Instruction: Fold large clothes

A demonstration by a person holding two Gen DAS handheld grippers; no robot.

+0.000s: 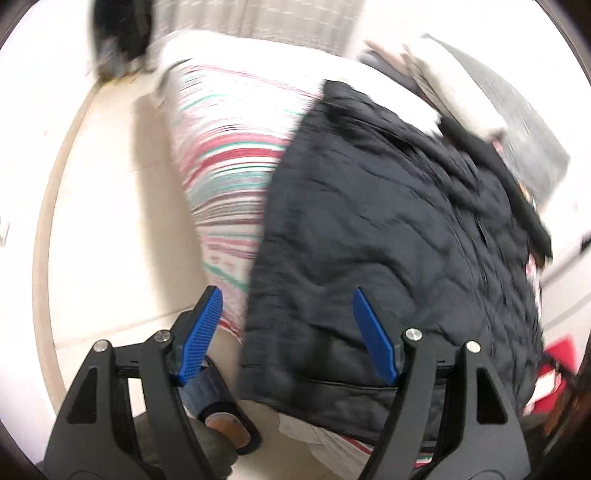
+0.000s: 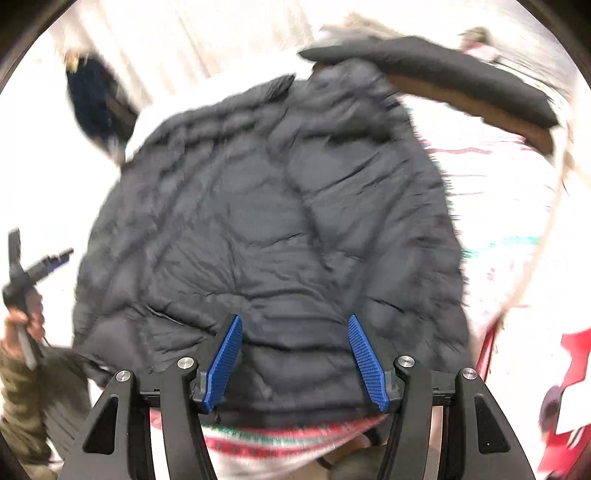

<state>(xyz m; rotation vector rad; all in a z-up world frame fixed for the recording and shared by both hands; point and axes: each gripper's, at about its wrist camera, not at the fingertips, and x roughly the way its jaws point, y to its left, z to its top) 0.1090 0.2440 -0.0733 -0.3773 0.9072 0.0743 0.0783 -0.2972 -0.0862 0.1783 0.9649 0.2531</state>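
A large dark quilted jacket [image 1: 388,221] lies spread on a bed with a striped sheet [image 1: 229,155]. It also fills the right wrist view [image 2: 266,221], with a dark sleeve or collar [image 2: 443,70] stretched out at the far right. My left gripper [image 1: 286,295] is open and empty above the jacket's near left edge. It also shows in the right wrist view [image 2: 55,258] at the far left, held in a hand. My right gripper [image 2: 293,321] is open and empty over the jacket's near hem. Both views are blurred by motion.
Pale floor [image 1: 118,221] lies left of the bed. A dark bag or garment [image 1: 118,33] stands by the curtain at the back. Grey and white bedding [image 1: 498,110] is piled at the bed's far right. A red item [image 2: 569,369] sits at the right.
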